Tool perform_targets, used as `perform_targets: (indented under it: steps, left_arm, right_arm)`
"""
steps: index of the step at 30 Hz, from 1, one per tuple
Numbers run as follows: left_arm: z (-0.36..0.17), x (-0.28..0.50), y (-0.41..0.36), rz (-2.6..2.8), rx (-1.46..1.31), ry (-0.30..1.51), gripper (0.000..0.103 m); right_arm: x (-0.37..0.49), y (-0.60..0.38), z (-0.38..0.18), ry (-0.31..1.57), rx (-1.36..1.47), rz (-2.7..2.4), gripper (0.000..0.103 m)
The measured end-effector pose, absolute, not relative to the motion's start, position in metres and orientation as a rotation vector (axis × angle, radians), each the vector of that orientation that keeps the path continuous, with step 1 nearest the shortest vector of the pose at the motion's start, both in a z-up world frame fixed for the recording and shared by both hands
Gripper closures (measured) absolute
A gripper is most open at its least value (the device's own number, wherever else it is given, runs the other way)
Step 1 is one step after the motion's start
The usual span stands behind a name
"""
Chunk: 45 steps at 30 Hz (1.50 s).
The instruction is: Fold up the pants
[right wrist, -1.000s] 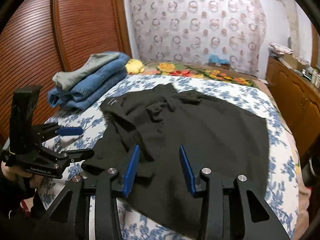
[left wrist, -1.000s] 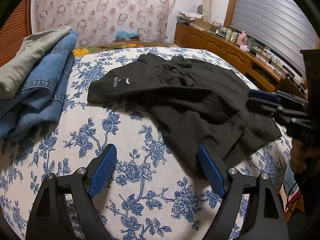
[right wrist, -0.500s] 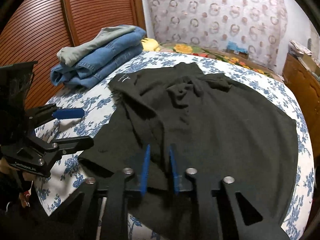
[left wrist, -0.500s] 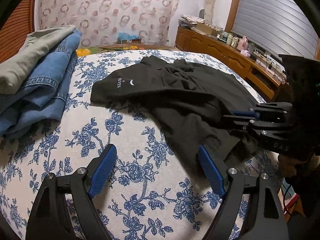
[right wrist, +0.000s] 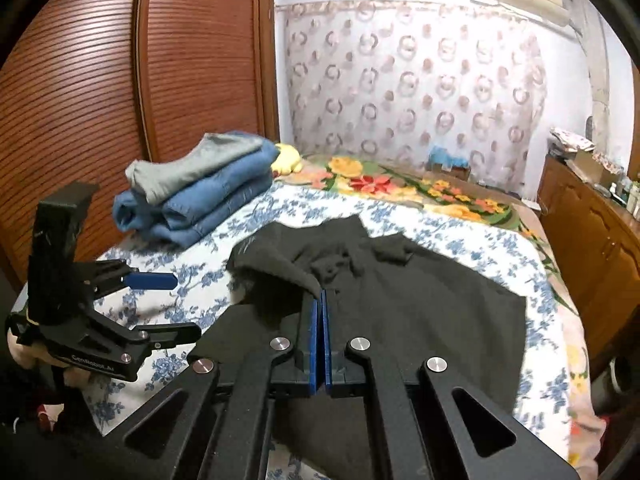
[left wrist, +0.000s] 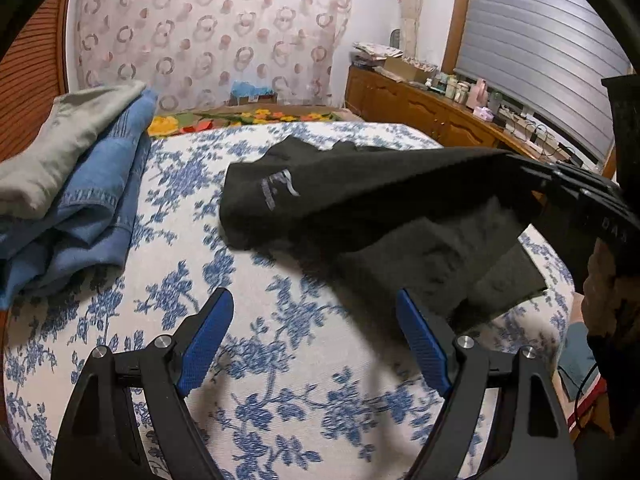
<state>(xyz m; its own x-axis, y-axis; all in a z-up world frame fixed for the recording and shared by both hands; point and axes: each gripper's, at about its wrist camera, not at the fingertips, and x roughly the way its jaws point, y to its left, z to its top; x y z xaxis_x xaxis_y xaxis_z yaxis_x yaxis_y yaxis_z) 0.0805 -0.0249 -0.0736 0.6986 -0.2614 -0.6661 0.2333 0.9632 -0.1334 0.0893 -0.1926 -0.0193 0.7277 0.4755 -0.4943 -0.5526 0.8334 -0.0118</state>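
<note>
Black pants [right wrist: 420, 312] lie spread on a floral bed [left wrist: 280, 360], at centre in the right wrist view. The right gripper [right wrist: 320, 300] has its blue pads pressed together on a fold of the pants' near edge, which is raised off the bed. The left gripper [left wrist: 316, 336], at 8 o'clock from the pants in that view, stands wide with nothing between its pads, over bare bedcover. Folded jeans [right wrist: 200, 204] sit stacked at 10 o'clock.

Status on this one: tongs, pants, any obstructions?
Right tongs just closed, pinching black pants, edge lifted. Left tongs open, empty, over bedspread. Folded pile off aside.
</note>
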Motion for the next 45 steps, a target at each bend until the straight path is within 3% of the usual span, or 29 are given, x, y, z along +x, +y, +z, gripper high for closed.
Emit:
perform_targets:
  steps: [21, 45]
  left_arm:
    - [-0.052, 0.085, -0.069, -0.351, -0.016, 0.709, 0.019]
    - [-0.075, 0.089, -0.109, -0.387, 0.061, 0.781, 0.019]
  right_arm:
    - [0.036, -0.237, -0.012, 0.488, -0.123, 0.459, 0.101]
    - [0.038, -0.241, -0.034, 0.628, -0.069, 0.342, 0.101]
